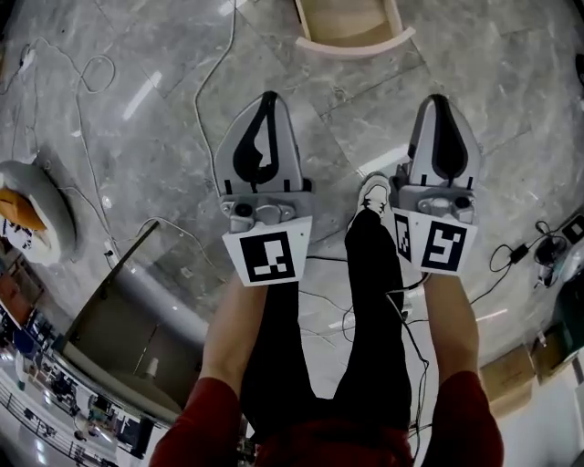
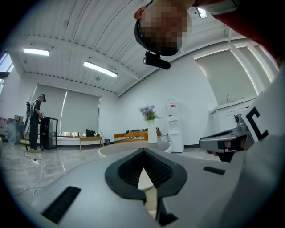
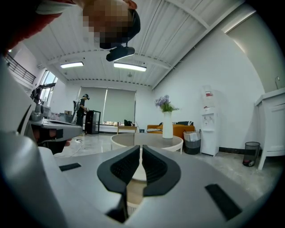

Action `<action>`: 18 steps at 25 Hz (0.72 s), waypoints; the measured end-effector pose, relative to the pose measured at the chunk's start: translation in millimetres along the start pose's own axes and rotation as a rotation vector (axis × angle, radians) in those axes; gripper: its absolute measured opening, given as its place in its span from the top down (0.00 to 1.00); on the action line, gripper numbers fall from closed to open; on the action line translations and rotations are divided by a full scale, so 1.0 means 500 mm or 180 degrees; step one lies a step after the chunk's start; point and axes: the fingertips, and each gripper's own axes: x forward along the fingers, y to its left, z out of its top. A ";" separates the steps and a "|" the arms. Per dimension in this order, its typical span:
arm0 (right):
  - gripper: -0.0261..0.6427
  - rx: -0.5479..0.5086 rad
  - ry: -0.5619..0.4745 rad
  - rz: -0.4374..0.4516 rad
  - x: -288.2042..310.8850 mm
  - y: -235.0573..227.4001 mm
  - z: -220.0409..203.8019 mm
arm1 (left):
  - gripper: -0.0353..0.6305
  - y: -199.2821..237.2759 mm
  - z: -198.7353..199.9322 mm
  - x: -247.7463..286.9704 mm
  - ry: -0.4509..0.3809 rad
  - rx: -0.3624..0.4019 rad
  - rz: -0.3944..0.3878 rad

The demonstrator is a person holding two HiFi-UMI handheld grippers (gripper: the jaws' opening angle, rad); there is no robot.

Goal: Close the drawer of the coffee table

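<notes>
In the head view the coffee table's drawer, pale wood with a cream front, stands pulled out at the top edge, above the marble floor. Both grippers point toward it, well short of it. My left gripper has its jaws together at the tips with nothing held. My right gripper is shut and empty too. Looking along the jaws, the left gripper faces the round white coffee table. The right gripper faces the same coffee table, which carries a white vase of flowers.
Cables trail over the floor on both sides. The person's legs and a white shoe are between the grippers. A glass-topped stand is at the lower left and a cardboard box at the lower right. Beyond the table are an orange sofa, a water dispenser and a bin.
</notes>
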 end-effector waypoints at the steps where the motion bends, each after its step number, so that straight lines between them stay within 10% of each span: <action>1: 0.92 -0.0022 0.0006 0.0015 0.001 0.002 -0.044 | 0.93 -0.010 -0.048 -0.002 0.0010 -0.0011 0.0009; 18: 0.92 -0.0091 -0.0175 0.0261 0.114 -0.006 -0.612 | 0.93 -0.081 -0.585 0.057 -0.0363 0.0118 0.0138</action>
